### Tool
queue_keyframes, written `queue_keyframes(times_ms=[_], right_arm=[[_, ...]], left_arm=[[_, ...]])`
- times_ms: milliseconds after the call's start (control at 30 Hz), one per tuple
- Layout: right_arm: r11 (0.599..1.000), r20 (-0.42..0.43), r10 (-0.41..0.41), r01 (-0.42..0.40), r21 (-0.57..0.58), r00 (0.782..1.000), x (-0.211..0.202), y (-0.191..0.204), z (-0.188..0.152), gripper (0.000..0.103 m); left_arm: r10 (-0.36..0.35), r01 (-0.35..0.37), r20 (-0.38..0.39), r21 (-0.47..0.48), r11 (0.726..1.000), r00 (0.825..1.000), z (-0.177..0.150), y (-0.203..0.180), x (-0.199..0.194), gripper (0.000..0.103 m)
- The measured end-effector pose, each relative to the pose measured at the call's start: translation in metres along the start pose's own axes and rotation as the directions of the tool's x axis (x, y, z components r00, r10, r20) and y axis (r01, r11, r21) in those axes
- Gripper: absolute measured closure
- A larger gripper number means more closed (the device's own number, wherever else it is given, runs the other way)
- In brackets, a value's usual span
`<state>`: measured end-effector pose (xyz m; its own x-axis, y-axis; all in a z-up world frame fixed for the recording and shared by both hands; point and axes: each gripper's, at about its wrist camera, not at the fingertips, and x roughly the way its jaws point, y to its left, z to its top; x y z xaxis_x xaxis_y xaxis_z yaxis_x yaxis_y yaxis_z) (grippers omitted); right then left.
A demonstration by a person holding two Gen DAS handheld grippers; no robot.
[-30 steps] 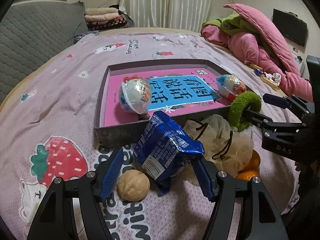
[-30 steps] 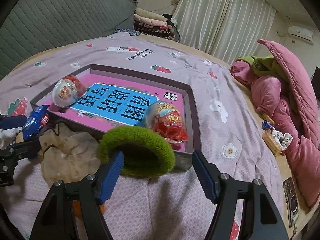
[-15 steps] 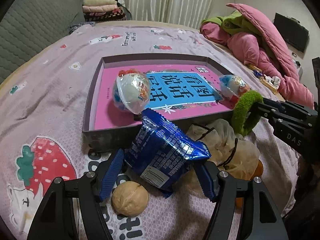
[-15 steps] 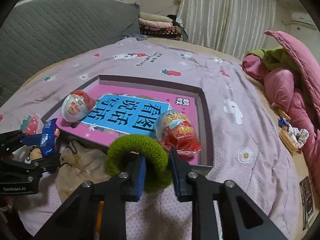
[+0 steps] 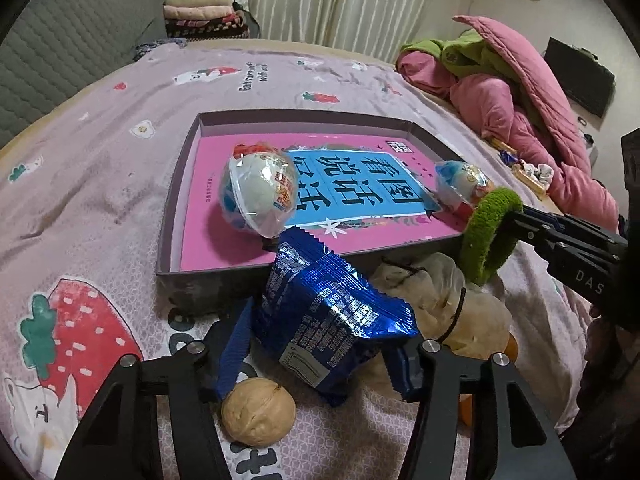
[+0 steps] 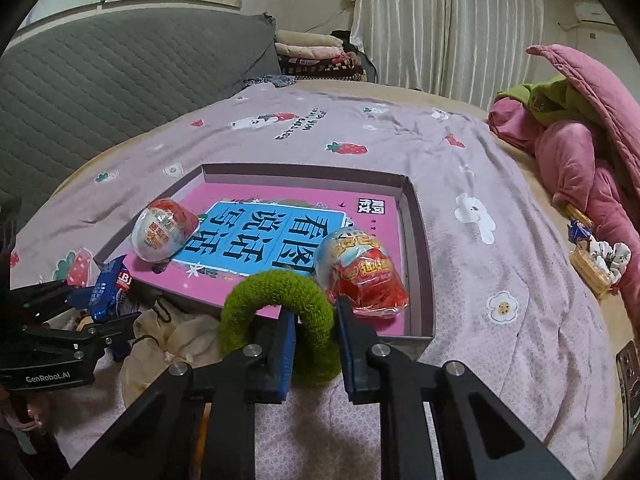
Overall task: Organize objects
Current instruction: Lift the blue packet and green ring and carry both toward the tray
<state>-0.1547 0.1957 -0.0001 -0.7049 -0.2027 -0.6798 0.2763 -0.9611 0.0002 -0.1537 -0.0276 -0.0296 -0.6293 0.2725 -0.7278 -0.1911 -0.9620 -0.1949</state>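
A blue snack packet (image 5: 332,316) leans against the front wall of a dark shallow box (image 5: 176,200). My left gripper (image 5: 320,356) straddles it and its jaws are closing, with both blue pads touching the packet's sides. My right gripper (image 6: 316,336) is shut on a green fuzzy hair ring (image 6: 276,304), which it holds upright just in front of the box (image 6: 420,260). In the left wrist view the ring (image 5: 488,240) and the right gripper (image 5: 520,216) show at the right. The left gripper (image 6: 100,320) shows at the left edge of the right wrist view.
Inside the box lie a pink and blue book (image 5: 360,184) and two wrapped toy eggs (image 5: 260,196) (image 5: 460,184). A walnut (image 5: 258,410) sits by my left finger. A beige drawstring pouch (image 5: 460,304) and an orange (image 5: 510,346) lie beside the packet. Pink bedding (image 6: 580,152) is heaped at the right.
My right gripper has shut on the green hair ring, which now stands upright between its pads. My left jaws have narrowed onto the blue packet, and the walnut has slid under the left finger.
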Motion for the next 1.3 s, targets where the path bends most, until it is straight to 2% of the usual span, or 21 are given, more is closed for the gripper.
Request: queue_keyframes(times_ms=[267,833,1067,1300], right_arm=[[1.0,0.021,0.022,-0.022,-0.008,1.0,-0.012,0.003,0.003,0.083],[0.999,0.081,0.053,-0.052,-0.005,0.995,-0.029,0.006,0.013,0.084],[0.998,0.136,0.059,-0.059,-0.003,0.989,-0.039,0.01,0.022,0.084],[0.998,0.201,0.056,-0.061,0.018,0.978,-0.047,0.004,0.029,0.084]], left_arm=[[-0.021,0.022,0.013,-0.023,1.0,1.0,-0.001,0.004,-0.009,0.051],[-0.043,0.047,0.073,-0.058,0.997,0.996,0.012,0.009,-0.032,0.052],[-0.032,0.038,0.129,-0.042,0.998,0.991,0.025,0.0,-0.044,0.052],[-0.036,0.047,0.163,-0.068,0.997,0.986,0.042,-0.001,-0.05,0.052]])
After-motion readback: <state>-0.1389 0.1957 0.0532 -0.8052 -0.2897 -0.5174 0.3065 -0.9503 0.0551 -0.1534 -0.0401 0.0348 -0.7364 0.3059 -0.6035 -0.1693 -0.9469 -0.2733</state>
